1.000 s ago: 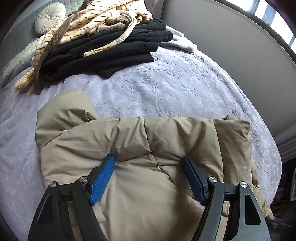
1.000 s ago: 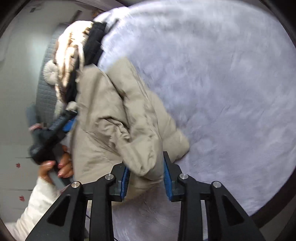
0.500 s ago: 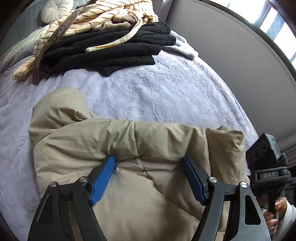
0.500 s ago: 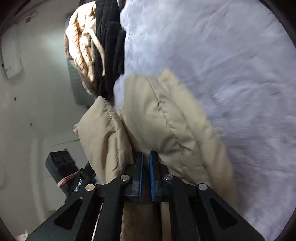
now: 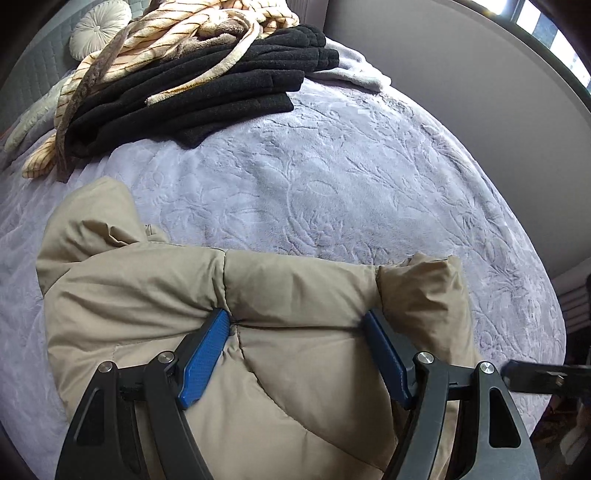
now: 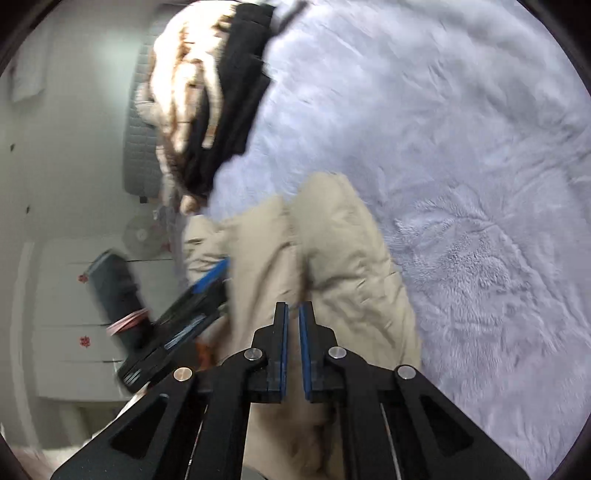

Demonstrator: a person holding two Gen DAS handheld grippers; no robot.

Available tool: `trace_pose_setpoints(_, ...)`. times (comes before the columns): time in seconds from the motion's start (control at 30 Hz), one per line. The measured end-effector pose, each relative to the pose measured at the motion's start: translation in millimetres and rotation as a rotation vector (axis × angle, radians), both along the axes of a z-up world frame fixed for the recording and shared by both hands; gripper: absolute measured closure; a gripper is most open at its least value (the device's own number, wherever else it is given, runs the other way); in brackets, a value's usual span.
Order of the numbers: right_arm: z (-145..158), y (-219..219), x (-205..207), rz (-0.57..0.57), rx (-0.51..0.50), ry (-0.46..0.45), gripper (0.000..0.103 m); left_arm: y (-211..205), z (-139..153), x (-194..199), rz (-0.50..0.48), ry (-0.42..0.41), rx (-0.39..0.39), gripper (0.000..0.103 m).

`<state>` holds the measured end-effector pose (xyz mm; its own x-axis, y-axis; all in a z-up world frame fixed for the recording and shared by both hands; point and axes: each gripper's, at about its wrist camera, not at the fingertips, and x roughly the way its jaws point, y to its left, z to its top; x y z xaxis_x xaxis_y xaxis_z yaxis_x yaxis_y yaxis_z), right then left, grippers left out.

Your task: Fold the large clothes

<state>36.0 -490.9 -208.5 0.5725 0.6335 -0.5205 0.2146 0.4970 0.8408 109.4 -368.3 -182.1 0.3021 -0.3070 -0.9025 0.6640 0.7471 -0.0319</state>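
Note:
A beige puffer jacket (image 5: 295, 288) lies bunched on the lilac bedspread (image 5: 351, 166). My left gripper (image 5: 295, 332) points steeply down with its jaws wide. Its blue pads (image 5: 207, 347) press into a thick fold of the jacket, and a crease runs between the tips. Seen from the right wrist, the jacket (image 6: 332, 251) reaches up to my right gripper (image 6: 291, 310). That gripper's pads stand a narrow slit apart with beige fabric in it. The left gripper (image 6: 210, 280) shows blurred at the jacket's left edge there.
At the head of the bed lie folded black clothes (image 5: 207, 92) with a cream striped garment (image 5: 177, 33) on top. Beside them is a round cushion (image 5: 99, 27). A grey wall (image 5: 443, 74) runs along the far side. White cabinets (image 6: 62, 295) stand beyond the bed's edge.
The right gripper's jaws closed from around the jacket's thick corner to a narrow slit, and it swung across. The jacket's right end bunched upward. The left gripper shifted slightly with its fold.

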Motion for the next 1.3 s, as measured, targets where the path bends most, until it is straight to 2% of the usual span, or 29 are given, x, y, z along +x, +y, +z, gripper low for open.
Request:
trace_pose_setpoints(0.07,10,21,-4,0.075,-0.050,-0.016,0.094,-1,0,0,0.000,-0.003,0.007,0.028)
trace_pose_setpoints(0.17,-5,54,-2,0.167,-0.260,0.088,0.095,-2,0,-1,0.000,-0.010,0.019,0.028)
trace_pose_setpoints(0.2,-17,56,-2,0.170,-0.301,0.124,0.101,-1,1,-2,-0.001,-0.008,0.019,0.028)
trace_pose_setpoints(0.33,-41,52,6,0.115,-0.271,0.173,0.103,0,7,-8,-0.002,-0.011,0.030,0.028)
trace_pose_setpoints(0.57,-45,53,14,0.148,-0.303,0.186,0.103,19,37,-20,0.056,-0.009,0.062,0.028)
trace_pose_setpoints(0.73,-43,61,23,0.136,-0.334,0.200,0.103,52,58,-35,0.119,-0.009,0.078,0.028)
trace_pose_setpoints(0.8,-37,64,14,0.135,-0.342,0.202,0.103,69,59,-40,0.154,0.009,0.087,0.018)
trace_pose_setpoints(0.83,-37,66,15,0.136,-0.348,0.203,0.103,78,59,-42,0.174,0.011,0.088,0.006)
trace_pose_setpoints(0.87,-37,68,16,0.137,-0.352,0.206,0.103,88,58,-45,0.200,0.003,0.089,0.001)
trace_pose_setpoints(0.93,-36,71,15,0.137,-0.361,0.211,0.103,102,57,-47,0.228,0.001,0.092,0.001)
trace_pose_setpoints(1.1,-31,80,20,0.145,-0.409,0.226,0.103,133,45,-44,0.314,0.055,0.095,0.001)
trace_pose_setpoints(1.3,-8,93,21,0.165,-0.490,0.231,0.099,148,41,-42,0.340,0.075,0.098,0.001)
